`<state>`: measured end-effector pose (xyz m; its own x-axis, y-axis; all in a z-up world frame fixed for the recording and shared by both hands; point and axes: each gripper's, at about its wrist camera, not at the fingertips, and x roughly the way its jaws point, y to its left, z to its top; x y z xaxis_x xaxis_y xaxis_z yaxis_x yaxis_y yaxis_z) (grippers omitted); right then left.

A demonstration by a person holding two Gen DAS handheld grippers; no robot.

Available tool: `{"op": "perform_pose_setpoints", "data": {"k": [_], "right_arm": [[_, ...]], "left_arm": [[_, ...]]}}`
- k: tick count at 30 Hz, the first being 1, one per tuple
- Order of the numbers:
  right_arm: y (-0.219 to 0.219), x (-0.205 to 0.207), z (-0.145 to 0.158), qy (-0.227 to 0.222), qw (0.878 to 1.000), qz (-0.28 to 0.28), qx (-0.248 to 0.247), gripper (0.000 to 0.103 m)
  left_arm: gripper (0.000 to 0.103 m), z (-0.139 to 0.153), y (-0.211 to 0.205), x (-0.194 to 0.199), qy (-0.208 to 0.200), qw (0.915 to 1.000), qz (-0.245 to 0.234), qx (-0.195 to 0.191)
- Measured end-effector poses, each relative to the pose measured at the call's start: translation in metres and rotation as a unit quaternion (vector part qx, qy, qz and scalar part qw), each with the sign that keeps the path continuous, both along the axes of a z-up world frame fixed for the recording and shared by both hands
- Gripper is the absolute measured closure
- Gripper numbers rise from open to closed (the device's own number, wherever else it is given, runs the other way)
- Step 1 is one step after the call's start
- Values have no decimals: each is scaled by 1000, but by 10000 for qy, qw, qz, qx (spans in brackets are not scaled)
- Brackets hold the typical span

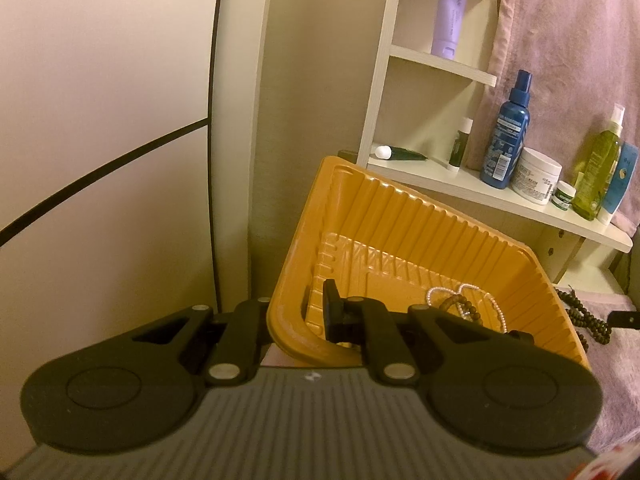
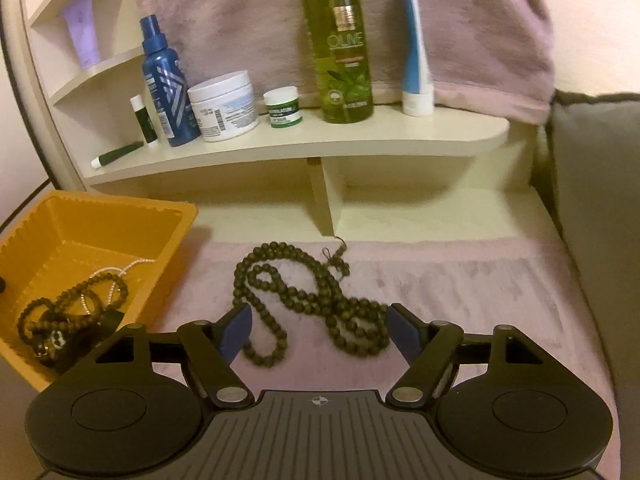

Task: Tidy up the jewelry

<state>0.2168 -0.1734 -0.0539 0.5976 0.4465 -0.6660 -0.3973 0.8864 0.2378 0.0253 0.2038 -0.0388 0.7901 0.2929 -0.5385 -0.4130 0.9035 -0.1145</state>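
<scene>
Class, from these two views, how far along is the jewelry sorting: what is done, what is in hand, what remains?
Done: a pearl strand and dark bead bracelets lie in the orange tray. In hand: the left gripper is shut on the tray's wall. Left: the long bead necklace lies on the pink cloth, between the open right gripper's fingers, ungripped.

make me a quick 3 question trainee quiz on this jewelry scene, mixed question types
1. True or false: the long dark bead necklace already lies inside the yellow tray.
2. Multiple choice: what are the left tongs shut on? A) the tray's wall B) a blue bottle C) the pearl strand
3. Short answer: how do the right tongs stand, and what lies between their fingers?

Key
1. False: it lies on the pink cloth beside the tray.
2. A
3. Open, with part of the bead necklace between the fingers, not gripped.
</scene>
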Motion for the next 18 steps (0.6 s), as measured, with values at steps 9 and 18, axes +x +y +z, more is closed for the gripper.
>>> {"op": "perform_pose_setpoints", "data": {"k": [9,18], "right_arm": [[28,29,-23,77,9990,357,-260,28],[44,35,-28,264,9978,610,-89,28]], "left_arm": [[92,-1,1,2,18,10000,5,-16],[92,-2,2,6,46,10000,16,-34]]}}
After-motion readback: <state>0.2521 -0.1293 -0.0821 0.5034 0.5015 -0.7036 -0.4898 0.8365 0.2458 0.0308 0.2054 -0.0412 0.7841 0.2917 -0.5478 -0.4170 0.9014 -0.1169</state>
